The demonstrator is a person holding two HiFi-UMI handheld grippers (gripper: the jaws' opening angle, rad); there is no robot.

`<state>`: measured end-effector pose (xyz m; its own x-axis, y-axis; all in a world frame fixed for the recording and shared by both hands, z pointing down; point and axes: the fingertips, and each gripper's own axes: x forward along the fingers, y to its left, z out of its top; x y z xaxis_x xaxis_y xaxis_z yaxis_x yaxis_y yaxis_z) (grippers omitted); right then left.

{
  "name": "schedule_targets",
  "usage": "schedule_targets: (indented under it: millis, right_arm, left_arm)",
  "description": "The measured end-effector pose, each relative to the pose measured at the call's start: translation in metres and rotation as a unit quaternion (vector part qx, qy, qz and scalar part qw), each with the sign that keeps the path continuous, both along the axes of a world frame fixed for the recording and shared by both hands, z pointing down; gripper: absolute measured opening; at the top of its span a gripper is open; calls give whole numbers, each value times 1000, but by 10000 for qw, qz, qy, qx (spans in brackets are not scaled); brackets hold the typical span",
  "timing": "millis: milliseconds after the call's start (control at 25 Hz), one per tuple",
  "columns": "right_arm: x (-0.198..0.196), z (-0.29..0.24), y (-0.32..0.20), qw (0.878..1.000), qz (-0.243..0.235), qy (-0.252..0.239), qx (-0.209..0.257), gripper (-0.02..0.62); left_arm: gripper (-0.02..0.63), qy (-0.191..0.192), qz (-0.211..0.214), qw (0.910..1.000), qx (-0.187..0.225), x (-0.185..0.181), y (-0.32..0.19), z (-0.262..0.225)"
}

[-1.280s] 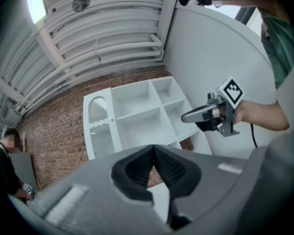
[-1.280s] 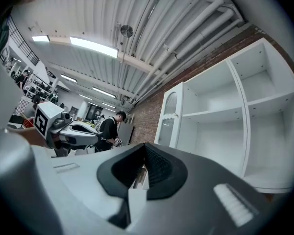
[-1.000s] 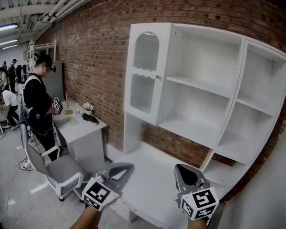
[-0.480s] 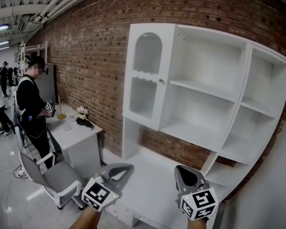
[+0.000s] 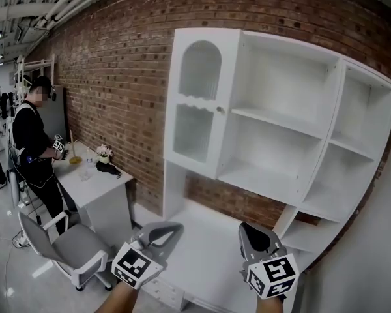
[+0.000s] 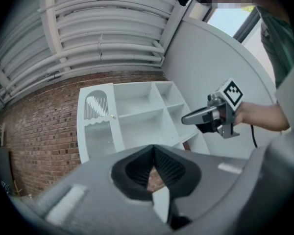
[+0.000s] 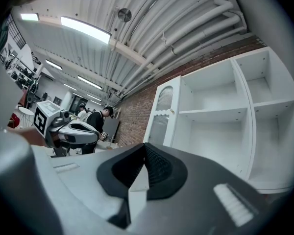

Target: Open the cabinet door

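Cabinet door [image 5: 194, 106], closed, stood upright at the left end of the white shelf unit [image 5: 293, 128], centre-left in the head view. Its small knob [image 5: 219, 109] sat on the right edge, about half-way up. Left gripper [image 5: 168, 229] and right gripper [image 5: 253, 232] lay low in the frame, well apart from the door, which lay above and beyond both. The fingers of each were closed on nothing. The knob fell between the two, seemingly a little nearer the right.

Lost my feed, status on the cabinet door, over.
Left gripper and right gripper shut, empty, held low. White arched glass-panel cabinet door closed, small knob untouched. Nothing in the way.
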<state>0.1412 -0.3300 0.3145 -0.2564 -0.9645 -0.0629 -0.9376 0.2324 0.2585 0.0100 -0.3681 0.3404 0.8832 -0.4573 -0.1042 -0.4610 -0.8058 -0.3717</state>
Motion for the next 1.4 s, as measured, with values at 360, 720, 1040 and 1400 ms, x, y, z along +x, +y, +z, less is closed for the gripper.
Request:
schedule_targets:
  millis: [360,720,1040,1400]
  right_arm:
    - [26,2,-36,9997,-211,-72,-71,6]
    - [59,4,-70,9983,-567,-110,-100,6]
    - [90,4,-94,9959,-887,-150,-58,6]
    - [113,8,-105,9934,-1134,-191,-32,6]
  left_arm:
    - [2,-88,-211,9997,-44,26,-28,3]
    - [2,-127,-571,9983,-66,57,-53,2]
    - [2,-167,-895,9958,-43,87,-68,3]
    - [2,-198,-1153,9931,4,108,-70,4]
